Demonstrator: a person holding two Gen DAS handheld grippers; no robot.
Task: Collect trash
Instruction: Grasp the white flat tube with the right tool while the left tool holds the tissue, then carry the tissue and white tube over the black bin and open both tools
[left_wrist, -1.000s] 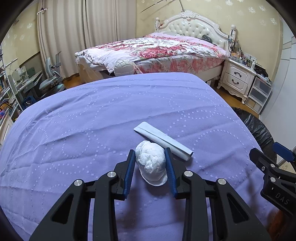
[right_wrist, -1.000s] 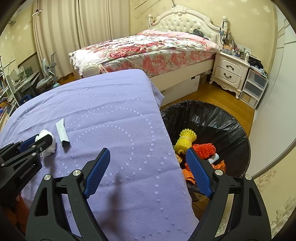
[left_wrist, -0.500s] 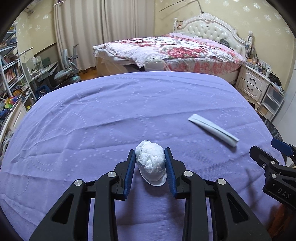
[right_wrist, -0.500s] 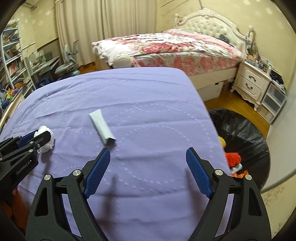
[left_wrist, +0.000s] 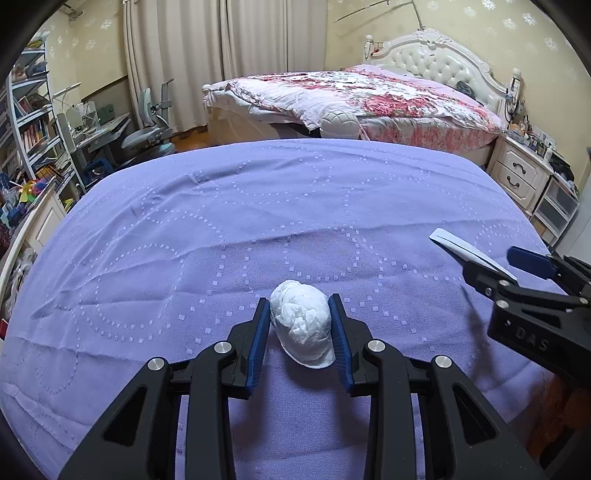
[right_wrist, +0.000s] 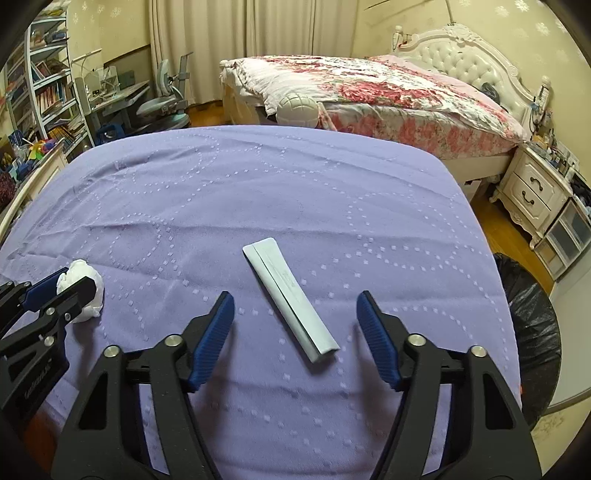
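On the purple patterned bedspread (right_wrist: 332, 192), the right gripper (right_wrist: 295, 325), jaws closing, straddles a flat pale-blue packet (right_wrist: 291, 299) angled far-left to near-right, while the left gripper (left_wrist: 300, 328) pinches a crumpled white tissue ball (left_wrist: 301, 326).

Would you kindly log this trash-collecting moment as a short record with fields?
surface: purple tablecloth
left tool: shut on the crumpled white tissue
right tool: jaws closing, with the flat pale blue packet lying between them, pads not touching it
packet pose: flat on the cloth, set diagonally
bin: black-lined trash bin on the floor past the table's right edge
left to do: packet not yet gripped; tissue not yet binned
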